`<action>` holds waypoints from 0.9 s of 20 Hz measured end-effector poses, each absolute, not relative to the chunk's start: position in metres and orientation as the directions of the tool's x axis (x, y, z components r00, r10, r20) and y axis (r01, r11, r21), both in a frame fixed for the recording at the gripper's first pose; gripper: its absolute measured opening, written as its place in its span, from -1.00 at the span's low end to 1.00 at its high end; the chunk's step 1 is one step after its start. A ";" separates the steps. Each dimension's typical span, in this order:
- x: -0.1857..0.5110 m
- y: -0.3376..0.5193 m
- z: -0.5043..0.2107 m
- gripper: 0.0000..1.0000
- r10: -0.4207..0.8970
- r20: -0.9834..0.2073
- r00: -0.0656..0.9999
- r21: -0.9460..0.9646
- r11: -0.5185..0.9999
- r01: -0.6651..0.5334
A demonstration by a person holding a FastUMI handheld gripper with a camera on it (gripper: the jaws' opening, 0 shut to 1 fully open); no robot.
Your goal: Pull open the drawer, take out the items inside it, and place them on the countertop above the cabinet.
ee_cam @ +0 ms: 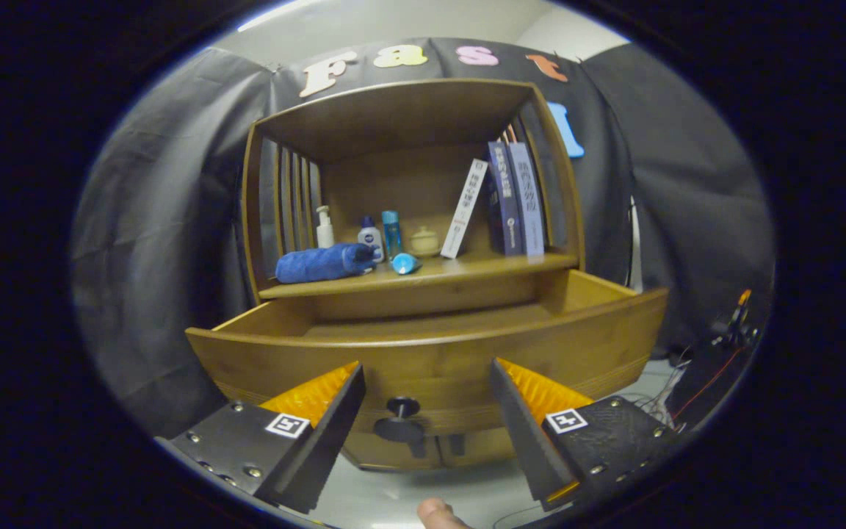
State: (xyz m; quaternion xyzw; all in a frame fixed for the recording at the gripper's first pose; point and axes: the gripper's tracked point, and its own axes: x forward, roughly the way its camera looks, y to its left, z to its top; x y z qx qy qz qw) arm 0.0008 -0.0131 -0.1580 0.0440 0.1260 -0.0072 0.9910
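I'm in a staged recording booth, not a real home: black cloth hangs all round as the wall, w/ white ceiling above it. Set dressing is home-like: a small wooden cabinet w/ an open shelf holding books, toiletry bottles, a rolled blue towel & a little lidded jar. Off to the right, cables & some clamp-type gear sit on the floor, i.e. lab/test setup rather than living space.
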 end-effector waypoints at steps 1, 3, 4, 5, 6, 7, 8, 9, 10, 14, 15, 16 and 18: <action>0.003 -0.016 -0.163 1.00 -0.001 -0.268 0.964 0.092 0.995 0.027; 0.007 -0.012 -0.174 1.00 0.009 -0.302 0.953 0.079 0.997 0.016; 0.010 -0.010 -0.178 1.00 0.007 -0.310 0.951 0.064 0.998 0.013; 0.009 -0.015 -0.181 1.00 -0.024 -0.316 0.948 0.038 0.999 0.038; 0.011 -0.017 -0.177 1.00 -0.041 -0.298 0.954 0.022 0.998 0.050; 0.014 -0.016 -0.181 0.96 -0.059 -0.301 0.952 0.005 0.998 0.063; 0.015 -0.014 -0.180 0.96 -0.066 -0.288 0.955 -0.011 0.998 0.065; 0.017 -0.013 -0.183 0.97 -0.066 -0.289 0.955 -0.019 0.998 0.064; 0.019 -0.012 -0.184 0.98 -0.062 -0.287 0.956 -0.011 0.998 0.062; 0.026 -0.012 -0.187 0.97 -0.022 -0.302 0.953 0.126 0.990 0.063; 0.035 -0.014 -0.186 0.97 -0.020 -0.297 0.955 0.141 0.988 0.065; 0.038 -0.016 -0.187 0.97 -0.020 -0.299 0.954 0.131 0.989 0.062; 0.056 -0.017 -0.186 0.98 -0.024 -0.288 0.957 0.101 0.993 0.055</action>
